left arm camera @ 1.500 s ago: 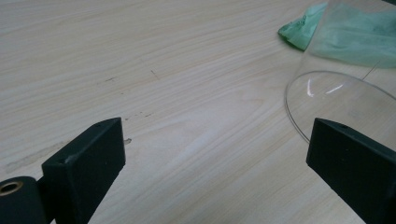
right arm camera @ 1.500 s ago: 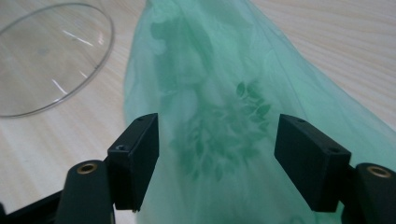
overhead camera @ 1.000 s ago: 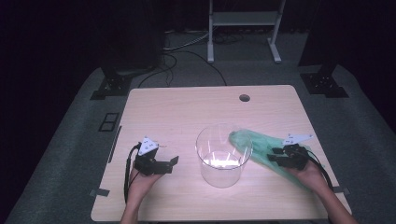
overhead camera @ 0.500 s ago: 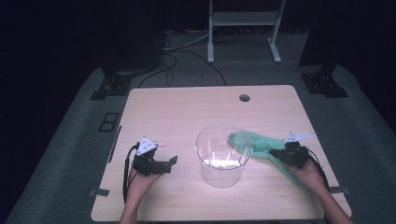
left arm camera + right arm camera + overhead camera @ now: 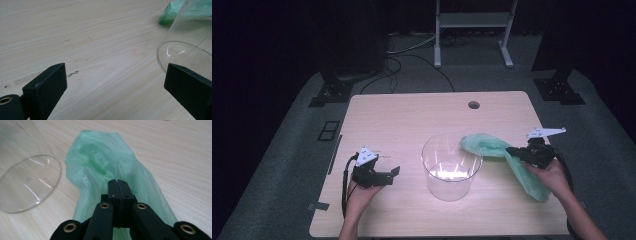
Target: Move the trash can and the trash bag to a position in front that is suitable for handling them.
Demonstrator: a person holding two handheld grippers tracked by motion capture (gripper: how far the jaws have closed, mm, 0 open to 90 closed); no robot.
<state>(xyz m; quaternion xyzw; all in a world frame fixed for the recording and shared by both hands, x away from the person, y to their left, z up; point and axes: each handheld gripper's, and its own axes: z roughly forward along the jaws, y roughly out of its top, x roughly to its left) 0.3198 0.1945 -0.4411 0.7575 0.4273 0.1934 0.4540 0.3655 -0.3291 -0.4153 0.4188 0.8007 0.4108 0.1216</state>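
Your table [image 5: 412, 115] was pale wood with a round cable hole [image 5: 473, 105] near its far edge, standing on grey carpet [image 5: 287, 150] in a dark room, a white stand [image 5: 472, 30] behind it. Your right gripper [image 5: 518, 151] had just pressed its jaws together on the green plastic bag [image 5: 492, 145], beside the clear glass container [image 5: 451, 167]. Your left gripper [image 5: 396, 171] sat spread wide, holding nothing.
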